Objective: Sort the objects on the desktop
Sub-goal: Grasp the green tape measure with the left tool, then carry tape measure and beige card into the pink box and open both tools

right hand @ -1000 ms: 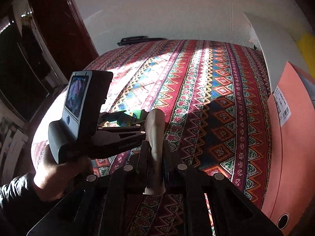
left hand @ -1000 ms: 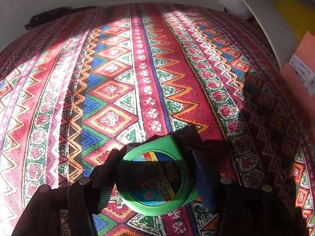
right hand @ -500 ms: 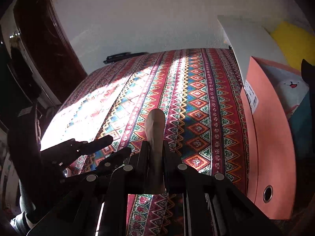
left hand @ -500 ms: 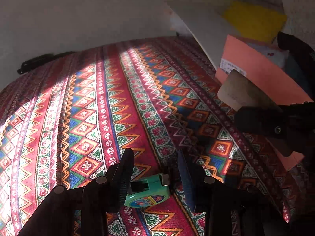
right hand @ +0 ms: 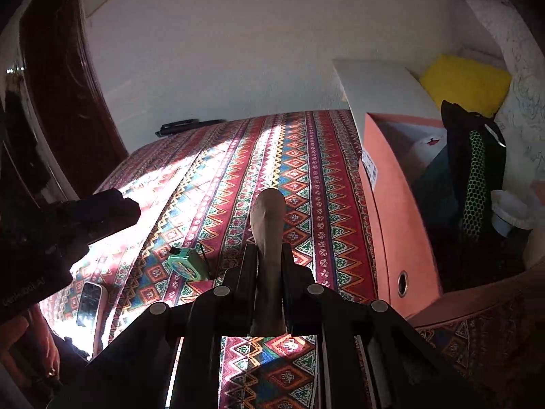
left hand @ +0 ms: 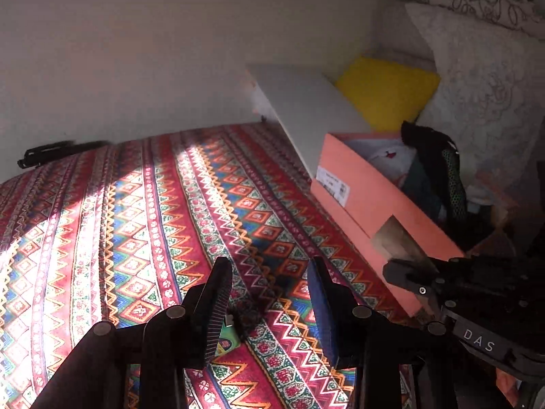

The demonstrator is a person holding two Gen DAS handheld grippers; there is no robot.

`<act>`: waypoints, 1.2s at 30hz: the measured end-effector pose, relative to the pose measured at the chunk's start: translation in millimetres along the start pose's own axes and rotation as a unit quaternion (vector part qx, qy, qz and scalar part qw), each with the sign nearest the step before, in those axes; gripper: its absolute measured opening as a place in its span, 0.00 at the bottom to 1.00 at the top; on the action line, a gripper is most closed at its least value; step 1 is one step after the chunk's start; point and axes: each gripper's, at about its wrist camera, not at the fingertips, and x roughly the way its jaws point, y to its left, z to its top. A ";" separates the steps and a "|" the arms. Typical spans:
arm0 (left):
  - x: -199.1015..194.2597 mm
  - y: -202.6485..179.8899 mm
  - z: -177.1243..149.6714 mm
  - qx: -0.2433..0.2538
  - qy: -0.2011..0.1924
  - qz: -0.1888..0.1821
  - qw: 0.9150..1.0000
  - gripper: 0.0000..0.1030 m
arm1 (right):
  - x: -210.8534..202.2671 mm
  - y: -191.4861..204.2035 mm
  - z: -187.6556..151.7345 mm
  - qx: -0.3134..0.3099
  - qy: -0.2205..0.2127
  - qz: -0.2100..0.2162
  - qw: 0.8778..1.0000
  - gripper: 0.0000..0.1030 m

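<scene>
A green tape measure (right hand: 187,264) lies on the patterned cloth (right hand: 299,156); in the left wrist view only a sliver of the tape measure (left hand: 225,339) shows under my left finger. My left gripper (left hand: 269,272) hovers above it, open, with nothing between its fingers. A tan wooden piece (right hand: 269,225) with a rounded tip has my right gripper (right hand: 269,252) shut on it, held over the cloth left of the orange box (right hand: 391,221). From the left wrist view, the tan piece (left hand: 398,242) sits against the orange box's (left hand: 361,197) side.
The orange box holds a white plush toy (right hand: 425,150), a black-and-green item (right hand: 475,177) and other things. A phone (right hand: 89,301) lies near the cloth's left edge. A black object (left hand: 58,151) rests at the far edge. Behind the box lean a white board (left hand: 306,109) and a yellow cushion (left hand: 388,92).
My left gripper let go of the green tape measure, opened and rose away from it; the tape measure now lies on the cloth. The right gripper kept its hold and drew nearer the orange box.
</scene>
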 end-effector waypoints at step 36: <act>80.0 18.2 -62.3 -0.082 0.064 -0.008 0.995 0.57 | 5.2 -46.6 -35.4 0.019 0.032 0.010 0.999 0.15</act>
